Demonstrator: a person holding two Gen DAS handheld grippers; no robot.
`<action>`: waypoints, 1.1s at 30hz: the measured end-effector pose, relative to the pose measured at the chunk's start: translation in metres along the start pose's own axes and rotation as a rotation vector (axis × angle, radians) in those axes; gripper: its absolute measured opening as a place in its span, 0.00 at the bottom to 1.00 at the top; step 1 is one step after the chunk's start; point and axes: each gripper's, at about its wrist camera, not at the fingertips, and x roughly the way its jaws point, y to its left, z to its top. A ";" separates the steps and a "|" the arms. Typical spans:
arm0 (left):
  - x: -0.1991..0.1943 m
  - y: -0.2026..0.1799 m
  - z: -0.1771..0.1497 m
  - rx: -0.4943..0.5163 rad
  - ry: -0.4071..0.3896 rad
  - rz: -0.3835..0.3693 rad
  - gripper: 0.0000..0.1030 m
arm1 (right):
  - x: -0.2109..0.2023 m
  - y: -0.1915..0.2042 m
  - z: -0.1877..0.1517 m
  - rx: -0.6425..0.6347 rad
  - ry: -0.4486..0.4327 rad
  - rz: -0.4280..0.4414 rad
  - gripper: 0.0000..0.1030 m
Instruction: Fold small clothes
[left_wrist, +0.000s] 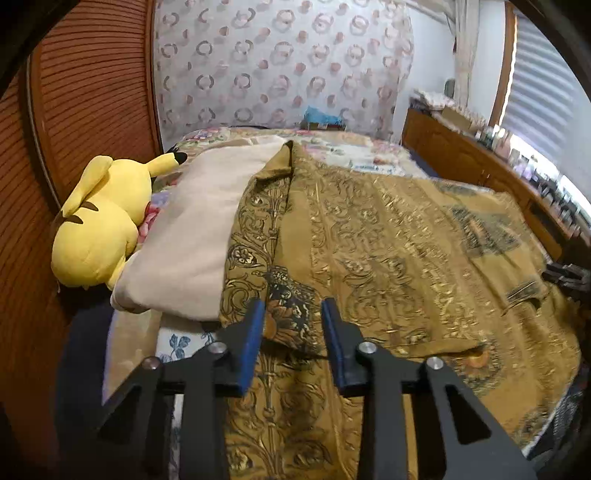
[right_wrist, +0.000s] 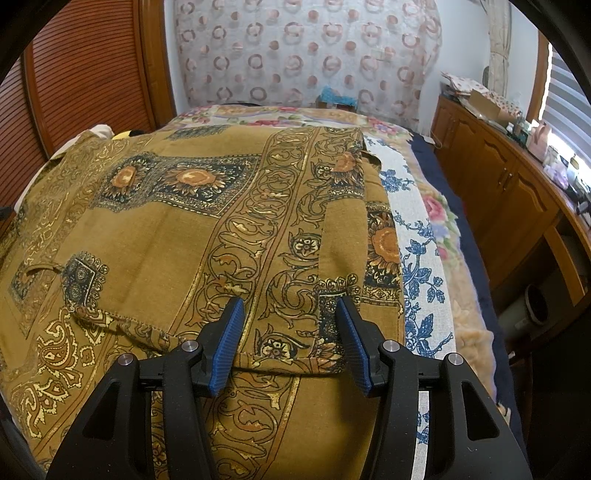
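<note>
A mustard-brown garment (left_wrist: 388, 236) with gold scrollwork and dark flower panels lies spread over the bed; it also fills the right wrist view (right_wrist: 177, 229), with one edge folded over. My left gripper (left_wrist: 293, 306) is open just above the garment's near left part, nothing between its blue pads. My right gripper (right_wrist: 290, 304) is open over the folded hem near the garment's right edge, also empty.
A yellow plush toy (left_wrist: 99, 221) and a cream pillow (left_wrist: 199, 229) lie at the bed's left side. A blue-flowered white cloth (right_wrist: 413, 258) runs along the garment's right. A wooden cabinet (right_wrist: 506, 192) stands on the right, a slatted wooden door (left_wrist: 92, 92) on the left.
</note>
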 end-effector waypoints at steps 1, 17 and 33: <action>0.007 -0.001 -0.001 0.012 0.014 0.023 0.29 | 0.000 0.000 -0.001 0.001 0.000 0.001 0.51; 0.021 -0.006 -0.006 0.027 0.041 -0.015 0.11 | 0.000 0.000 0.000 -0.001 0.000 -0.002 0.52; 0.032 -0.002 -0.012 0.004 0.043 -0.017 0.12 | -0.003 -0.004 0.000 0.017 -0.013 0.016 0.52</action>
